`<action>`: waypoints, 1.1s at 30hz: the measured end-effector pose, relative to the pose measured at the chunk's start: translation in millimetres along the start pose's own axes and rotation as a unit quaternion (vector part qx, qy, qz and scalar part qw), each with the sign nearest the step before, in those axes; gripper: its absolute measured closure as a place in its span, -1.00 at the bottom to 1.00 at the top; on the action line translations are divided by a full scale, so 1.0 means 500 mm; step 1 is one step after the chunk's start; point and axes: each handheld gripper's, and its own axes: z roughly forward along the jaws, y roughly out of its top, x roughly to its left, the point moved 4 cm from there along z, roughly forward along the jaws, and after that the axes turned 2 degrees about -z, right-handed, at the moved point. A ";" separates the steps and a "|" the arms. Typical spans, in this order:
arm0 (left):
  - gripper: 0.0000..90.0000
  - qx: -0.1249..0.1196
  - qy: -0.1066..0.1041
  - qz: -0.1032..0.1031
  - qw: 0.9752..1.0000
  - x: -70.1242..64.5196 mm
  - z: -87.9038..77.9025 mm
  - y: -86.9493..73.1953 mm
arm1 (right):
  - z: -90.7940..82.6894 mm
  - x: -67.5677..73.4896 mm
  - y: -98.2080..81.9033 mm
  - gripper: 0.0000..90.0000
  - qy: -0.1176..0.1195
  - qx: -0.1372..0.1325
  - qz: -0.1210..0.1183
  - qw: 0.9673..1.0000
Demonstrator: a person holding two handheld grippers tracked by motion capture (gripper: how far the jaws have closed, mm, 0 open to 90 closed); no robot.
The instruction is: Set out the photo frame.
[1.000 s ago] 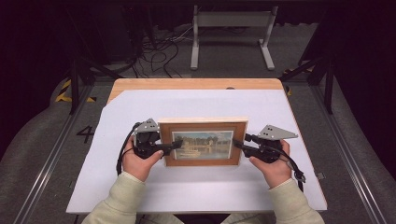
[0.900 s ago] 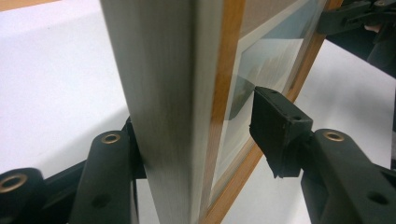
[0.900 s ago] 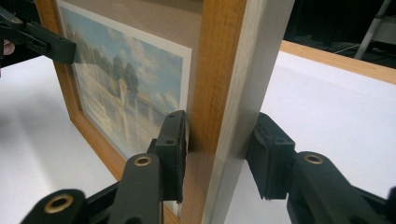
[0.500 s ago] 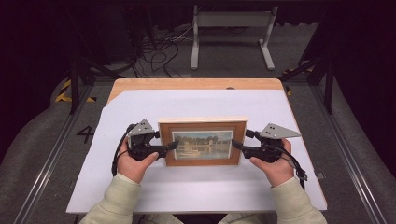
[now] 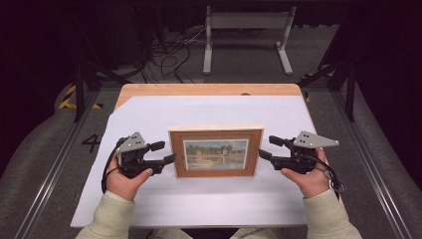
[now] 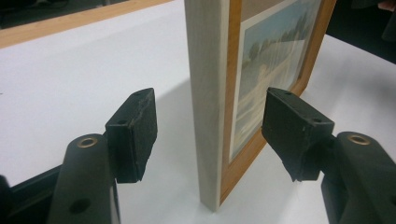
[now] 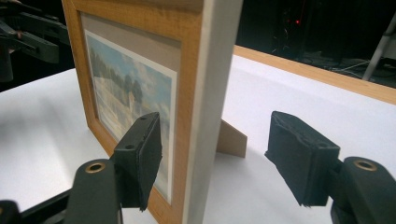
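High view overhead facing forward, gripper views close, sharing picture frame (image 5: 216, 151)

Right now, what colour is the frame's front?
Light orange-brown wood on the frame; right gripper view shows it best.

An orange-brown wooden picture frame (image 5: 216, 151) with pale sides holds a blue-green landscape print; white table (image 5: 199, 204), black grippers.

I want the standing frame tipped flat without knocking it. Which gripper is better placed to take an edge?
Left, marginally. The left gripper sits open right at the picture frame edge; the right gripper, also open, shows a small gap. Both straddle an edge in their own views.
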 end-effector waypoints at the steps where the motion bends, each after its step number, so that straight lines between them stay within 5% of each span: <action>1: -0.20 -0.004 0.001 0.003 1.000 0.002 -0.004 -0.002 | -0.004 -0.002 -0.001 -0.21 0.000 0.002 0.001 1.000; 10: -0.28 -0.007 0.026 0.017 0.999 0.028 -0.032 -0.037 | -0.030 -0.023 -0.025 -0.22 0.000 0.015 0.010 1.000; 24: -0.25 -0.014 0.022 -0.022 0.999 0.080 -0.038 -0.091 | -0.038 -0.051 -0.075 -0.24 -0.009 0.044 0.006 0.999; 33: -0.29 -0.011 0.039 -0.016 0.999 0.102 -0.023 -0.116 | -0.025 -0.073 -0.122 -0.25 -0.017 0.073 0.021 0.997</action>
